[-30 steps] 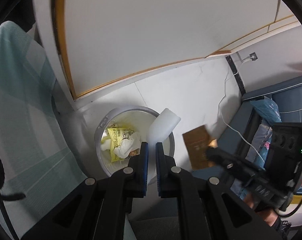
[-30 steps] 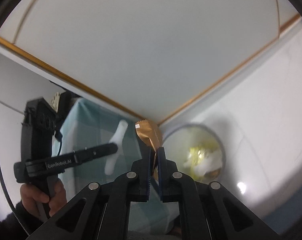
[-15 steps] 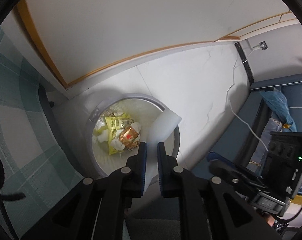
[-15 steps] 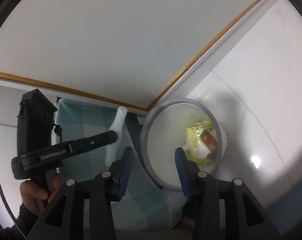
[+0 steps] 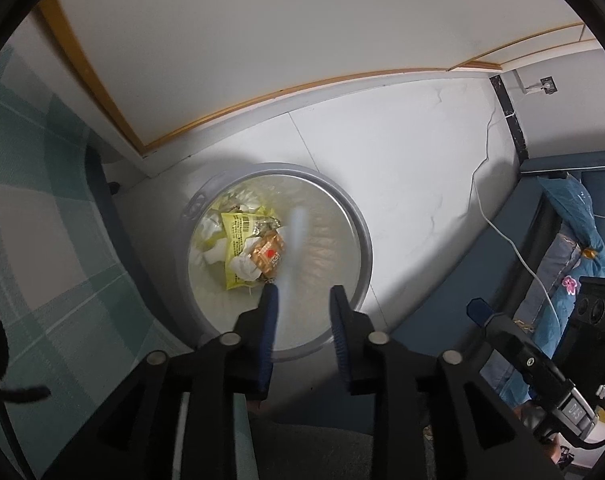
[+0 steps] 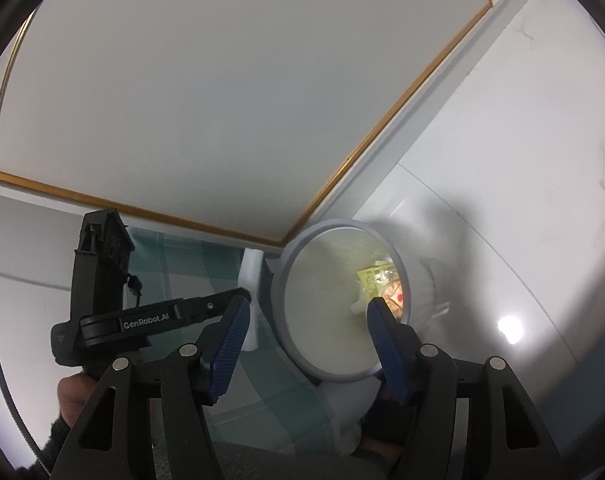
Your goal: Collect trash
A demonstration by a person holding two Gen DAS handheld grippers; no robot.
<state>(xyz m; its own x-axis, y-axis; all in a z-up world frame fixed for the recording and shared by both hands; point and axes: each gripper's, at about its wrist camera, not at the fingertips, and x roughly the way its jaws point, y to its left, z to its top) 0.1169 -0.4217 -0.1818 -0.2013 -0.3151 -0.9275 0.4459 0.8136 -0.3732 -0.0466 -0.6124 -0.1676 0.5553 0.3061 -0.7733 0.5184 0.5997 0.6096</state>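
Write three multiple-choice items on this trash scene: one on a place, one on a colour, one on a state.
1. Where does the orange snack wrapper lie?
A. on the floor
B. in the bin
C. on the checked cloth

2. What colour is the large wrapper with the barcode?
A. yellow
B. red
C. blue

3. How does the right tool stand?
A. shut on a wrapper
B. shut and empty
C. open and empty

Key: 1 B, it rests on the crumpled tissue inside the bin; 2 A, plainly yellow; 3 C, its jaws are opening with nothing between them.

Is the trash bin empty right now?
No, the trash bin holds a yellow wrapper, an orange wrapper and crumpled white paper.
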